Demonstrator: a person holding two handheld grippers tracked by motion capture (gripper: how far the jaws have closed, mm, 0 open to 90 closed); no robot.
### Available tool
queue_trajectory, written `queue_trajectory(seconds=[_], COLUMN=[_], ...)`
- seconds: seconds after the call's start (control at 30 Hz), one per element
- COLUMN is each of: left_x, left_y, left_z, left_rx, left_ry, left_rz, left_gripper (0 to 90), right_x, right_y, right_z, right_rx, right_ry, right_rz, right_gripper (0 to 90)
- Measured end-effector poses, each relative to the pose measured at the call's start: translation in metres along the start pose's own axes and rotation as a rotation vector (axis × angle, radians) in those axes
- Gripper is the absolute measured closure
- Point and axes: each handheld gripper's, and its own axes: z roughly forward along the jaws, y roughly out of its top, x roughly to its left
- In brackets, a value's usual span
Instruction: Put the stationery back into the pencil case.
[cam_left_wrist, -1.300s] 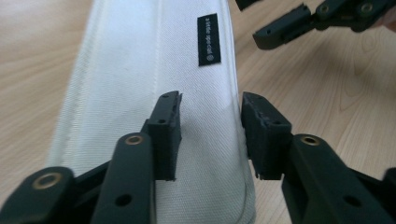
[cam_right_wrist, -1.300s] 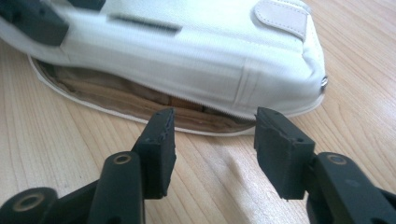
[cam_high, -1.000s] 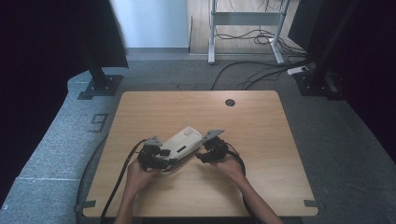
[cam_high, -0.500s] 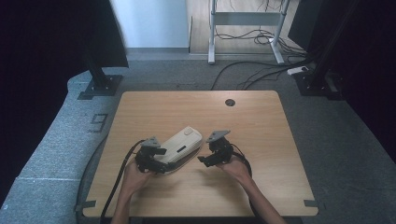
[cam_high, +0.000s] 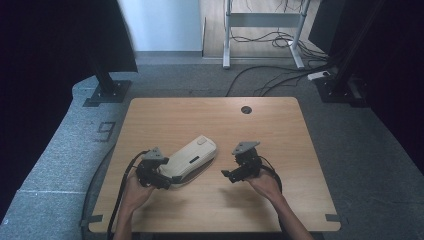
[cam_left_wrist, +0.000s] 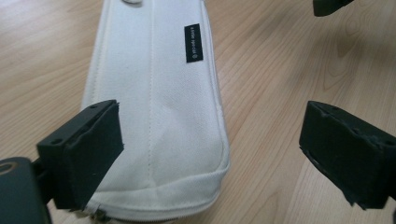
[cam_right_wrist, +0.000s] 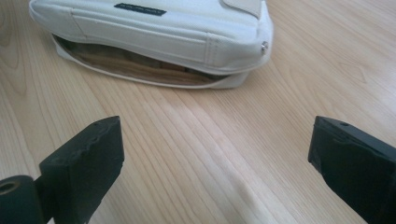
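Wooden table takes the middle of a room with grey carpet, and the person's forearms come in at its near edge. At the near left, the left gripper has its jaws wide apart; they have just been opening, and the near end of the white pouch lies between them, not pressed. To the right, the right gripper has also just been opening and holds nothing, a little apart from the pouch. Farther away, a round hole sits near the table's far edge.

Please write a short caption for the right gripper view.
Open tongs face a white pouch lying unzipped on the wooden table.
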Motion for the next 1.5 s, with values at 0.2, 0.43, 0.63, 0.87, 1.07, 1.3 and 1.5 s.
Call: queue_trajectory(seconds=[0.2,0.43,0.63,0.87,1.07,1.3,1.5], left_x=[0.002,0.001,0.003,0.009,0.015,0.019,0.019], left_y=[-0.007,-0.019,-0.032,-0.049,-0.062,-0.079,-0.088], left_z=[-0.013,-0.027,-0.03,-0.024,-0.019,-0.009,0.005], left_rx=[-0.015,-0.038,-0.038,-0.025,0.003,0.034,0.093], left_ry=[0.023,0.055,0.082,0.079,0.093,0.114,0.134], left_rz=[-0.001,-0.014,-0.016,-0.018,-0.039,-0.053,-0.047], left_gripper=[0.4,0.1,0.0,0.0,0.0,0.0,0.0], right_x=[-0.005,-0.012,-0.019,-0.027,-0.034,-0.037,-0.037], right_y=[-0.009,-0.024,-0.038,-0.059,-0.078,-0.103,-0.117], right_z=[-0.014,-0.032,-0.046,-0.053,-0.056,-0.049,-0.045], right_rx=[-0.004,-0.022,-0.04,-0.037,-0.038,0.001,0.02], right_ry=[-0.03,-0.067,-0.096,-0.12,-0.137,-0.173,-0.173], right_rz=[0.004,0.019,0.041,0.077,0.12,0.139,0.154], right_gripper=[1.8,1.4,1.5,1.5,1.5,1.5,1.4])
